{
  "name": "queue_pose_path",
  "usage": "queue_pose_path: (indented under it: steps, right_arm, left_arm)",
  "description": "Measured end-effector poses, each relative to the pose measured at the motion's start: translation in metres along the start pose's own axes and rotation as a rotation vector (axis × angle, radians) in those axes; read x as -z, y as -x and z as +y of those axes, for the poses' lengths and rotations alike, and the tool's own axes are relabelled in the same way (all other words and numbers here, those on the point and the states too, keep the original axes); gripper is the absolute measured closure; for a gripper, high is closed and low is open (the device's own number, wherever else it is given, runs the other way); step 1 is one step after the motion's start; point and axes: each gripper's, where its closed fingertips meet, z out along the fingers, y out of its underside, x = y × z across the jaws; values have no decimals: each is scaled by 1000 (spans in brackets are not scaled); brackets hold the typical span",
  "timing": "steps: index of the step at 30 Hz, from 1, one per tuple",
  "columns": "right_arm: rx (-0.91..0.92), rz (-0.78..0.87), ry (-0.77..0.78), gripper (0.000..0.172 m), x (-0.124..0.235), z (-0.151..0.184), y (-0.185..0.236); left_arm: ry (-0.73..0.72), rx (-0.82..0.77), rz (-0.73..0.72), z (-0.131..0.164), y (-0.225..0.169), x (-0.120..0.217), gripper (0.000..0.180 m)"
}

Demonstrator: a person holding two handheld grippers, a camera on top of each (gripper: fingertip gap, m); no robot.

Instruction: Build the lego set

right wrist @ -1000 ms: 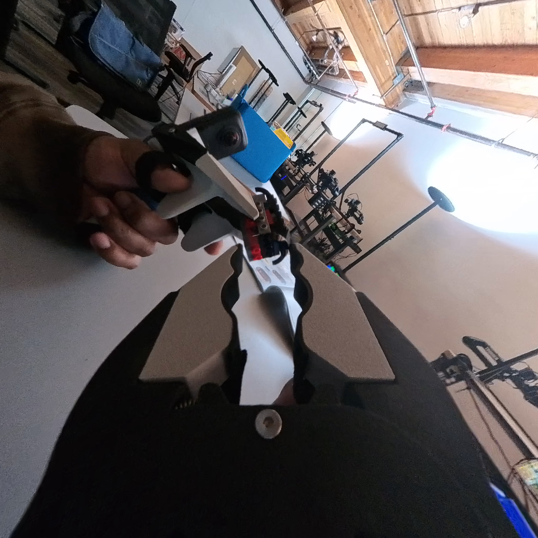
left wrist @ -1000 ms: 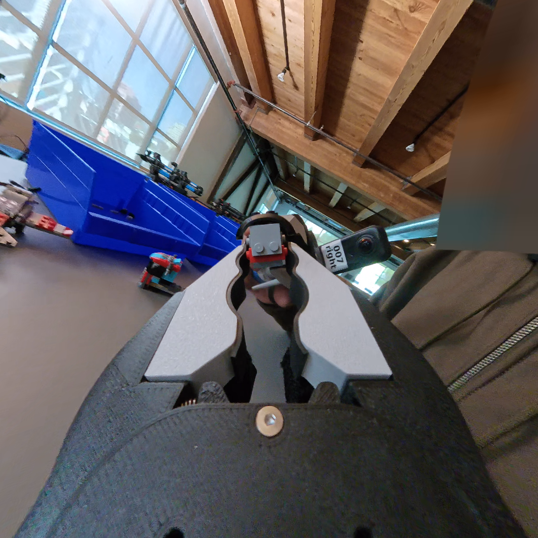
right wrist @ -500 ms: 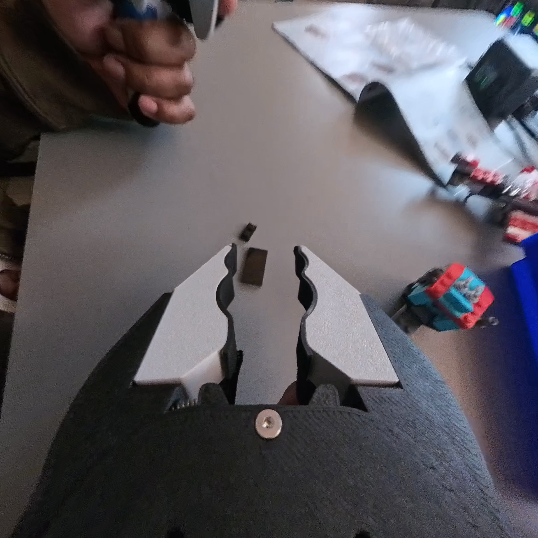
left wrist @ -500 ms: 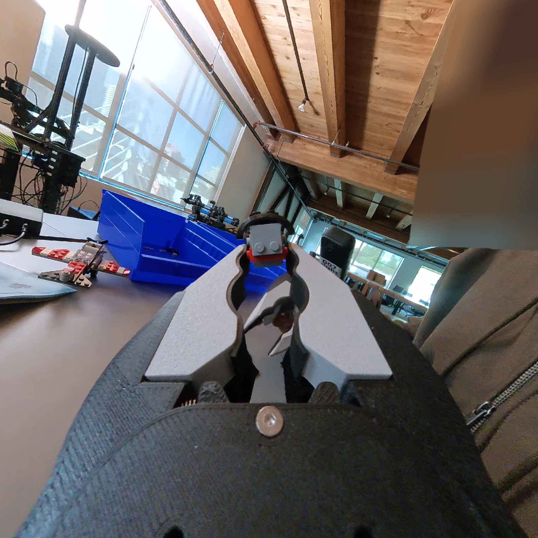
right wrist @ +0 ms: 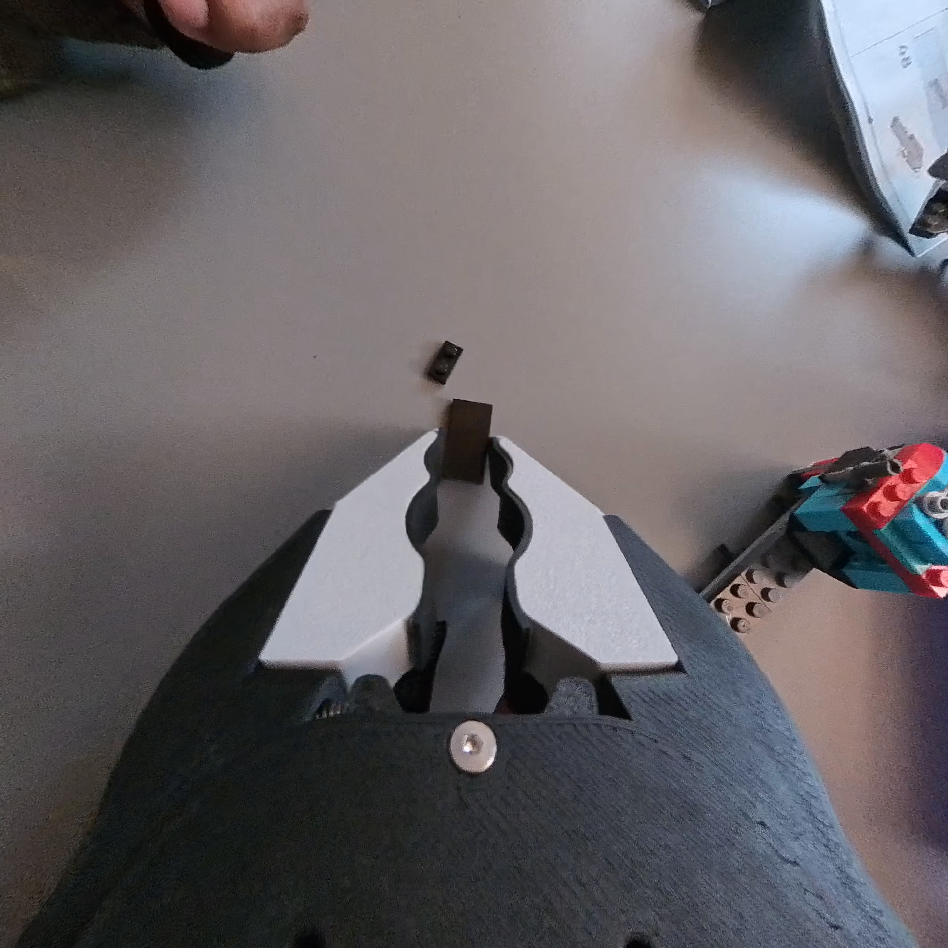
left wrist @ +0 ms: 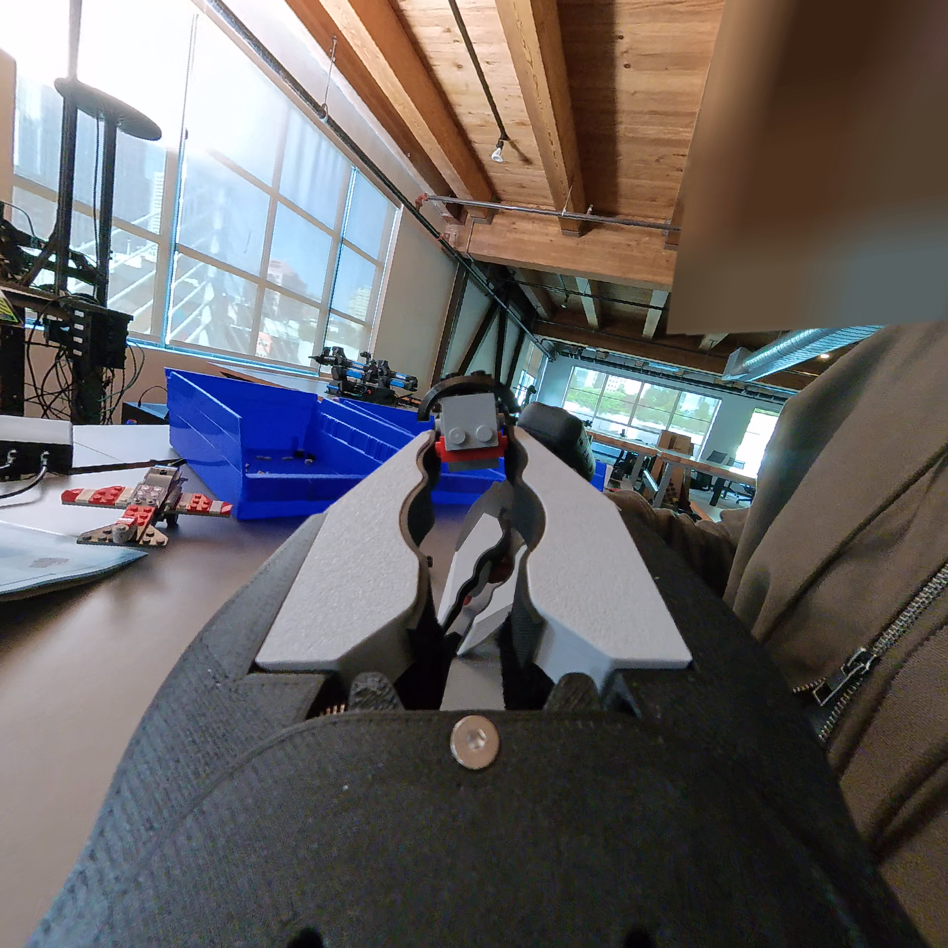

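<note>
A big blurred brown patch (left wrist: 821, 154) covered the top right corner of the left wrist view. The red, teal and grey toy brick model (right wrist: 882, 528) was cut off by the right edge. So was the white paper booklet (right wrist: 892, 128). Only the fingertips of a person's hand (right wrist: 231, 25) showed at the top edge. The tiny pieces inside the blue plastic bin (left wrist: 287, 456) were too small to tell.

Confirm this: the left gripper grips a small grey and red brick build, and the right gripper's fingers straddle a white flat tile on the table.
One slip: the tile is dark, not white, per the right wrist view. The left gripper does grip the brick build, and the right gripper straddles the tile on the table.
</note>
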Motion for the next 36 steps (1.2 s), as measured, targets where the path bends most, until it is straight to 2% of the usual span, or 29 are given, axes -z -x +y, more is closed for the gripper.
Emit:
queue_pose_path:
  steps: [5, 10, 15, 18, 22, 24, 29, 36]
  right_arm:
    - [6, -10, -40, 155, 2, -6, -5]
    - [-6, -32, -173, 155, 28, -34, -22]
    - [93, 15, -241, 155, 77, -82, -59]
    - [165, 53, -315, 155, 112, -127, -81]
    - [200, 24, -428, 155, 142, -172, -88]
    - [207, -34, -463, 155, 142, -185, -81]
    - [195, -172, -471, 155, 121, -205, -68]
    - [198, -227, -397, 155, 92, -205, -59]
  left_arm:
    - [13, 6, 30, 3, 1, -4, 156]
    - [34, 25, 86, 6, 5, -13, 156]
    - [101, -3, 136, -10, 24, -39, 155]
    - [52, -72, 178, -29, 38, -58, 155]
    - [-40, -136, 202, -28, 51, -69, 155]
    - [-66, -102, 213, -22, 51, -69, 155]
    - [-20, -110, 233, -8, 45, -60, 155]
    - [-26, -106, 255, -11, 43, -58, 155]
